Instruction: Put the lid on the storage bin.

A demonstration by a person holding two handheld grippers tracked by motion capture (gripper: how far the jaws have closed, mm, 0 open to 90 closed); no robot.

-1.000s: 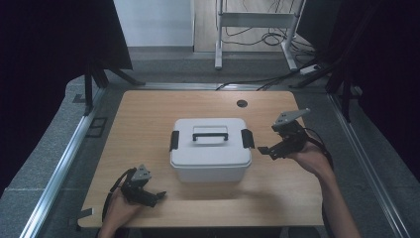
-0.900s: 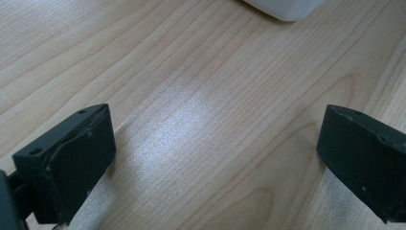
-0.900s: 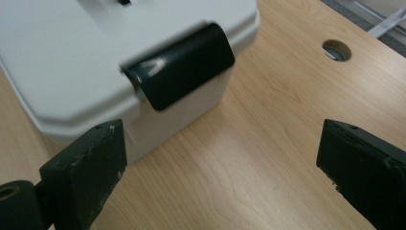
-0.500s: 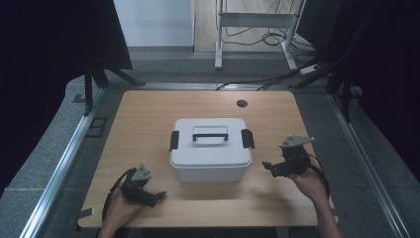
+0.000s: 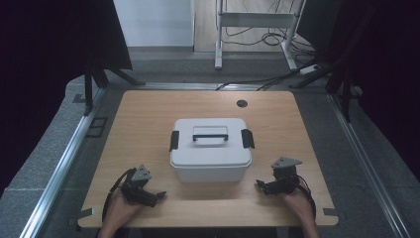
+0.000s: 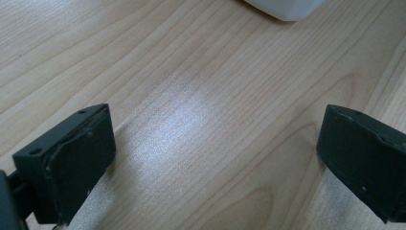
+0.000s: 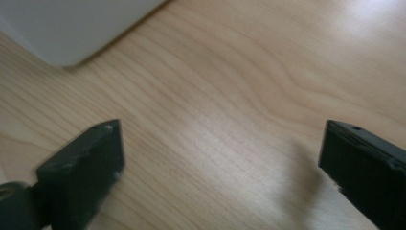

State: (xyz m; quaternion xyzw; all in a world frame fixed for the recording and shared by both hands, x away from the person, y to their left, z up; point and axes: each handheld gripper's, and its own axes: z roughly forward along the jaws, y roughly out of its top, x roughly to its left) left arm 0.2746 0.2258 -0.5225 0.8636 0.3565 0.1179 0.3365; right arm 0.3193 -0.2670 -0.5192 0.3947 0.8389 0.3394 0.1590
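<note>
The box [image 5: 210, 148] sits mid-surface [image 5: 148, 114], lid on. The left gripper [image 5: 153, 196] rests near-left of it, the right gripper [image 5: 262, 186] near-right; both released, apart from it.

**Camera placement: one overhead, two on the grippers**

High view: fixed above the person's side, facing forward and down, taking in the whole table [image 5: 148, 114] from a distance. Left gripper view and right gripper view: each set close over the wood, looking along its own jaws. All three views share the white box [image 5: 210, 148] [image 6: 286, 6] [image 7: 72, 26]; both gripper views catch its lower edge.
</note>
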